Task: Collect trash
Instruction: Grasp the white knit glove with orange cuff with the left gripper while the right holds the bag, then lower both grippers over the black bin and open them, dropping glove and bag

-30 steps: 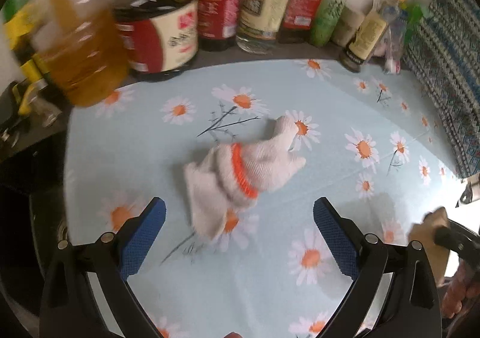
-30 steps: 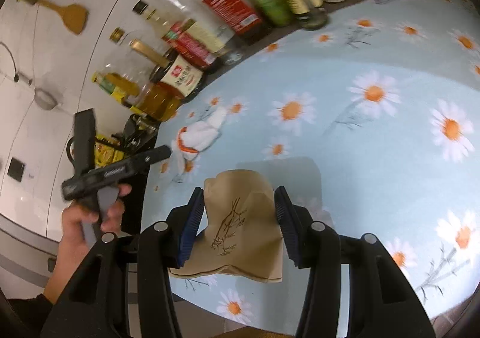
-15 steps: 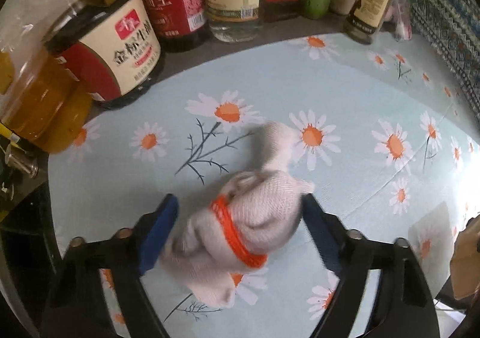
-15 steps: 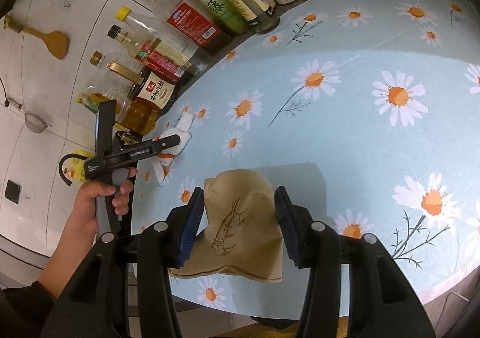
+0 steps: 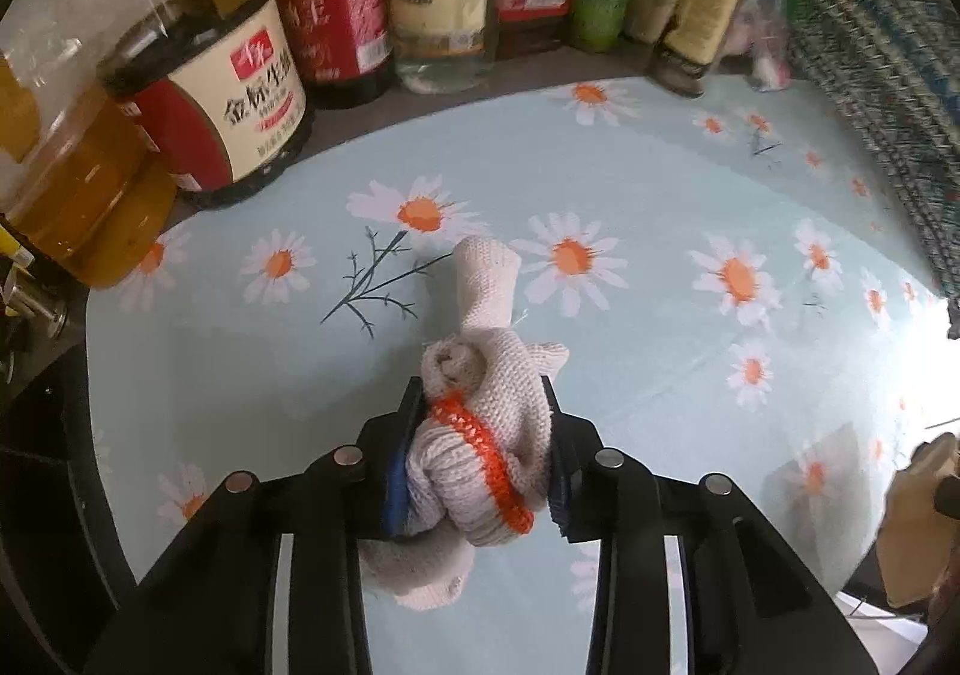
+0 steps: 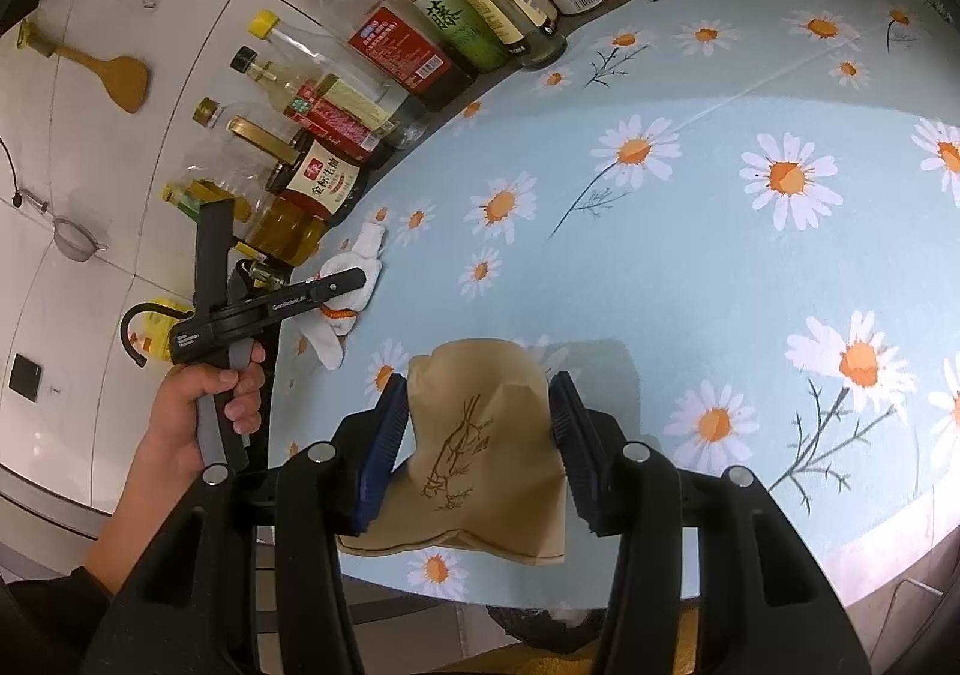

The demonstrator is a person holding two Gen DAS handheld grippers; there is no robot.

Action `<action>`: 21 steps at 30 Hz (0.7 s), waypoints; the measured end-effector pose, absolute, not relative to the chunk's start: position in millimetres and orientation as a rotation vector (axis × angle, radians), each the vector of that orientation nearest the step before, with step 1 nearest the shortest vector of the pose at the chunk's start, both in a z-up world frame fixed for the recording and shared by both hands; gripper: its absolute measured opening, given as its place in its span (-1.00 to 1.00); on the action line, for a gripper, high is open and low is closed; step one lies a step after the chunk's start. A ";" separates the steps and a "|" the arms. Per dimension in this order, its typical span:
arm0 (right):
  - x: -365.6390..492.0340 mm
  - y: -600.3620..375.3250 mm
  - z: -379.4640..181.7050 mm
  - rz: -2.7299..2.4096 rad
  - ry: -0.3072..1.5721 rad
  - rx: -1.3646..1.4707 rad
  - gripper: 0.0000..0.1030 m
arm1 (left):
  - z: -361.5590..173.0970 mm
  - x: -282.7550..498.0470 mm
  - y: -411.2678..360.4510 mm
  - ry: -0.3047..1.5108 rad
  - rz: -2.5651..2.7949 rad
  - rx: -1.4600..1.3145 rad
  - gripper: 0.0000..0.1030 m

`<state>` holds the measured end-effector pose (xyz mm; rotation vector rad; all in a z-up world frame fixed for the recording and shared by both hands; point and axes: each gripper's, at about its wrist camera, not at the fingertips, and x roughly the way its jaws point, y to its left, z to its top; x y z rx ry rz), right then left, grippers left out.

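Glove clamped in left tool, long axis running far | right tool gripping brown paper at near table edge

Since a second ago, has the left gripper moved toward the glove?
Yes. The left gripper has come forward over the daisy tablecloth, toward the soy sauce bottle; its jaws have just been closing and now clamp the white glove.

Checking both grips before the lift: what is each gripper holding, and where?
Left gripper clamps the knit glove at its orange-banded cuff; right gripper pinches the brown paper by its side edges.
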<state>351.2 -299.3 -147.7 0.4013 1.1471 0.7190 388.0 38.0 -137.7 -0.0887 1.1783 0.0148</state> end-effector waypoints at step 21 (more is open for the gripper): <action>275.9 -245.3 -128.4 0.828 1.141 0.346 -0.04 | -76.7 238.9 39.6 1.054 -0.007 -0.163 -0.35</action>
